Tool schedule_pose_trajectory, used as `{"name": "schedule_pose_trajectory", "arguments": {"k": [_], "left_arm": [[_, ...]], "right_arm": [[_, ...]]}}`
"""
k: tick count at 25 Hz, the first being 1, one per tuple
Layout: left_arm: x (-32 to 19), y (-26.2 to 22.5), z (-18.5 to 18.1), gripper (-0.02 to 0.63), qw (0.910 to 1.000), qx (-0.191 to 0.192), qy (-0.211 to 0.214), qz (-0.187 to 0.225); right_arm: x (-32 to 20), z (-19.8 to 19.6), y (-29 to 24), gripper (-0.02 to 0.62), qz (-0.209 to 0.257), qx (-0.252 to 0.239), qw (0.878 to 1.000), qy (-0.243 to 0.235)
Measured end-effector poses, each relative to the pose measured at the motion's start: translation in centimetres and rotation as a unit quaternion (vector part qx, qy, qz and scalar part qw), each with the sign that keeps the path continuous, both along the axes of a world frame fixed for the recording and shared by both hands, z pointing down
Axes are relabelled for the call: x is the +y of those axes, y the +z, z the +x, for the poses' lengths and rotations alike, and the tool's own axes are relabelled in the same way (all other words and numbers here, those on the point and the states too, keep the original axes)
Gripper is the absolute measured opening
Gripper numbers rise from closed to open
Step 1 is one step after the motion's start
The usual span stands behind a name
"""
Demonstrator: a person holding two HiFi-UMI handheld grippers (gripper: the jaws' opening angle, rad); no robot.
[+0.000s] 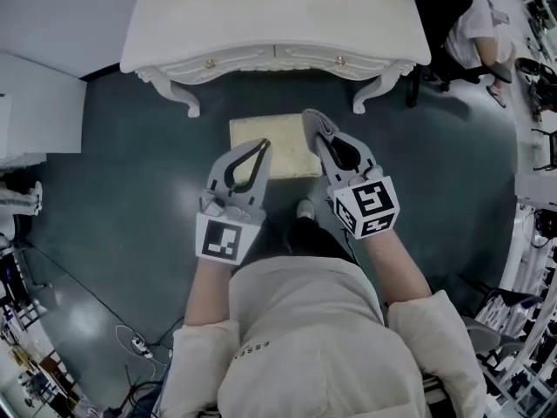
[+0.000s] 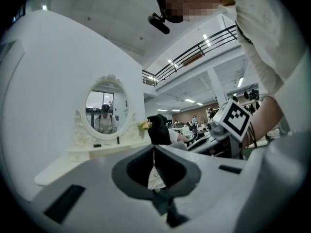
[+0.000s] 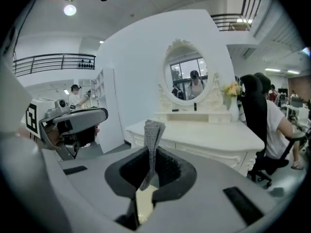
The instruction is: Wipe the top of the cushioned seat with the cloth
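A white cabinet [image 1: 30, 103] stands at the left edge on the glossy dark teal floor [image 1: 122, 198]. The left gripper [image 1: 262, 146] hovers with its jaws pressed together on nothing. Just past its tip the cream cushioned seat [image 1: 261, 133] sits on the floor, before the white dressing table [image 1: 270, 24] with its oval mirror [image 3: 187, 76]. The right gripper [image 1: 317, 122] pinches the grey cloth [image 3: 153, 132] upright above the seat's right edge. Far right, a person [image 1: 474, 20] sits in a chair.
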State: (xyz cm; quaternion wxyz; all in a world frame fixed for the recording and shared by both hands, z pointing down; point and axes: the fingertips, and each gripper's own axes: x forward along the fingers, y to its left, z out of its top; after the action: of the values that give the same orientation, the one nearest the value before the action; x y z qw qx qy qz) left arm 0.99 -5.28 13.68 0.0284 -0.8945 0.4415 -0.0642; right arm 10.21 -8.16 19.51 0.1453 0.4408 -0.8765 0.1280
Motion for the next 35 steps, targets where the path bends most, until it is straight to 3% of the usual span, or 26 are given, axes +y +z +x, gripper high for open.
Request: {"name": "schedule_pose_trajectory", "arguments": {"k": [6,13,29,35], "left_arm": [[0.8,-6.4,-1.8,0.003,0.9984,0.016,-0.009,0.054],[2.4,-9.8,-2.5,0.003,0.9962,0.009,-0.001,0.087],[3.7,-9.4,-2.5,0.003,0.9960,0.002,-0.005,0.089],[3.4,-9.2,-2.5,0.003,0.9964,0.025,-0.016,0.079]], "right_arm": [[1.2,-0.8,-7.6,0.028,0.079,-0.013,0.997,-0.007],[3.4,-1.0,-13.1,0.028,0.158,-0.031,0.987,-0.008],[5.0,-1.8,-14.0,0.028,0.192,-0.038,0.980,-0.022],[4.9,-1.8,-14.0,0.028,0.197,-0.043,0.979,-0.027]]}}
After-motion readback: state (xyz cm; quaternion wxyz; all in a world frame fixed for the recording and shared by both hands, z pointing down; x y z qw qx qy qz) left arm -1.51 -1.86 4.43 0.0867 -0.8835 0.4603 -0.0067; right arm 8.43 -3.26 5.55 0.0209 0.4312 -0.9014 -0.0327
